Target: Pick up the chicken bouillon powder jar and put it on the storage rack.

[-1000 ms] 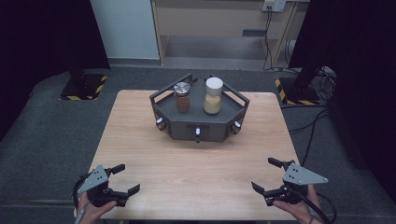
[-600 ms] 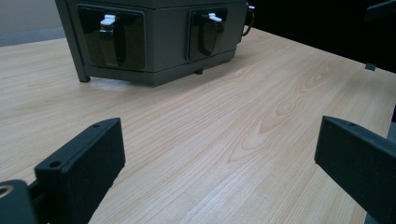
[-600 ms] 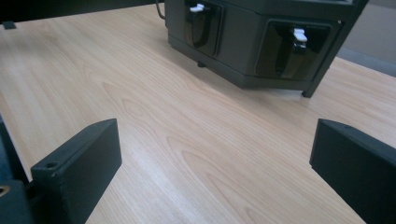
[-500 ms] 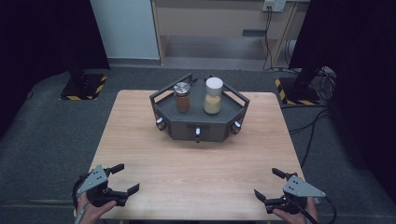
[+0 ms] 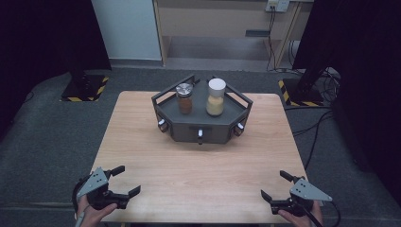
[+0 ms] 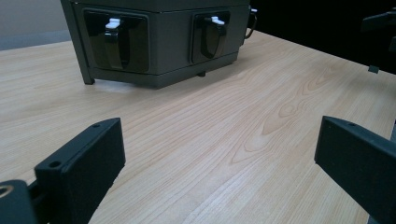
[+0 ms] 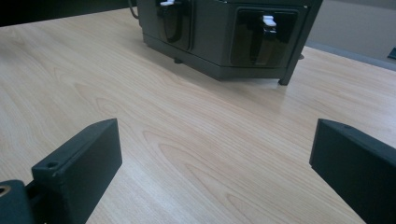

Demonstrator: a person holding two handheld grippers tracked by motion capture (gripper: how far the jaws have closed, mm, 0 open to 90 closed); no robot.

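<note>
Comparing with a second ago, the right gripper (image 5: 277, 187) is seen drawn back toward the counter's (image 5: 198, 170) near edge; left gripper (image 5: 126, 180) unchanged. Both are held spread, empty. Pale woodgrain counter; dark angular rack (image 5: 201, 130) carries two jars (image 5: 185, 98) mid-counter.

Dim room w/ dark edges, soft overhead light, slight blur.

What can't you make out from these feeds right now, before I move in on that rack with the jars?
- Jar contents: the silver-lidded jar and white-lidded jar are too small in the high view to identify.
- Rack top: cut off by the upper edge in both gripper views.
- Right gripper: its hand is partly cut by the bottom edge, high view.
</note>
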